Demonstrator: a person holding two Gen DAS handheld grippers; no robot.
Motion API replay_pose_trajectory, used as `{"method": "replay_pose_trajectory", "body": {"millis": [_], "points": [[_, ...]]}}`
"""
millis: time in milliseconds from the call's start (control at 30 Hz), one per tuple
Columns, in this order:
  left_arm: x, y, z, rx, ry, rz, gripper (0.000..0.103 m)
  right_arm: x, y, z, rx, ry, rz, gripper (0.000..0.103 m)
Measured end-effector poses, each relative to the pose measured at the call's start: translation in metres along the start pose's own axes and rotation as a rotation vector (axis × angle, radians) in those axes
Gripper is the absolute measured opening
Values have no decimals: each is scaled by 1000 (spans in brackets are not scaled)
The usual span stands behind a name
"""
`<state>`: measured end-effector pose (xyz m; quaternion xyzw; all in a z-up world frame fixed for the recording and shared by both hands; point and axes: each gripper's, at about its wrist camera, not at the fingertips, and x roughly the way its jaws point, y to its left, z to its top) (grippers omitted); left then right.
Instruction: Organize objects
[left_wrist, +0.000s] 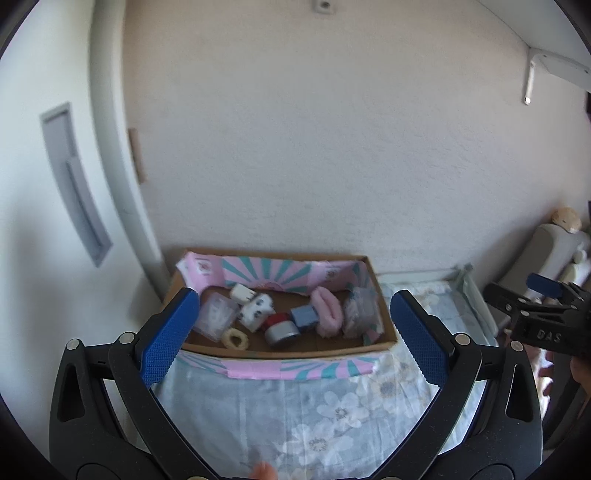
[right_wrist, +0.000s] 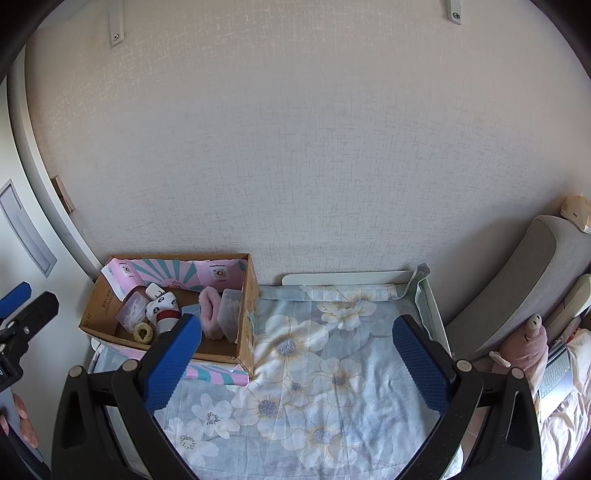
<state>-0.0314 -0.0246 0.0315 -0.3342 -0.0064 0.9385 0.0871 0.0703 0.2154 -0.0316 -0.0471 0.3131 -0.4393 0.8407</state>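
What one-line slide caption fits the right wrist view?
Open right gripper hovers over floral cloth beside a cardboard box holding a pink scrunchie.

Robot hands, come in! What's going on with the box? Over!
Left gripper open, holding nothing. Right gripper open, holding nothing. Box sits on the flowered sheet, with small things inside. Nothing in the way.

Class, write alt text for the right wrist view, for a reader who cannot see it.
An open right gripper, holding nothing, hangs above a flowered cloth on a table against a pale wall. To the left, a cardboard box holds small things, among them a fluffy pink band, a cream ring and clear plastic cases. The left gripper shows at the left edge.
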Motion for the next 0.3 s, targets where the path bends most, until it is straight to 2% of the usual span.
{"method": "replay_pose_trajectory", "body": {"millis": [167,300], "points": [[-3,0,-3,3,-27,56,103,0,0,-1,-5,1,-2,103],[-6,1,-4,-10,-45,49,103,1,0,-1,-13,6,-1,103]]}}
